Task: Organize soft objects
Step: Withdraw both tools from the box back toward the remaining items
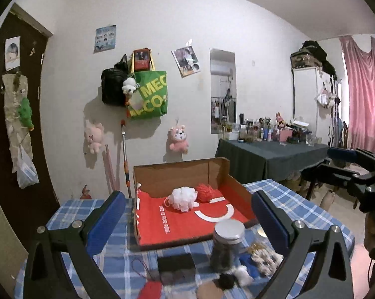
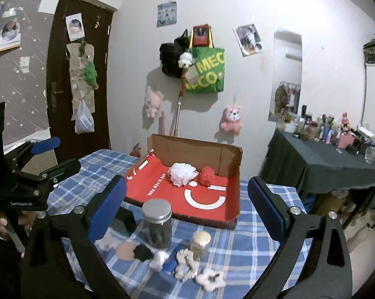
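1. Left gripper (image 1: 187, 220): held wide open, nothing between the pads.
2. Right gripper (image 2: 187, 205): spread fully apart, empty.
3. White pouf (image 2: 182, 173) and red pouf (image 2: 207, 175): laid touching inside the red-lined box (image 2: 233, 174) on the desk (image 2: 249, 244).
4. Scrunchies (image 2: 187, 264): scattered beside two jars (image 2: 157, 224).

A tall jar (image 2: 157, 224) and small jar (image 2: 200, 244) stood before the box (image 2: 231, 221); its red floor lower right lay free.
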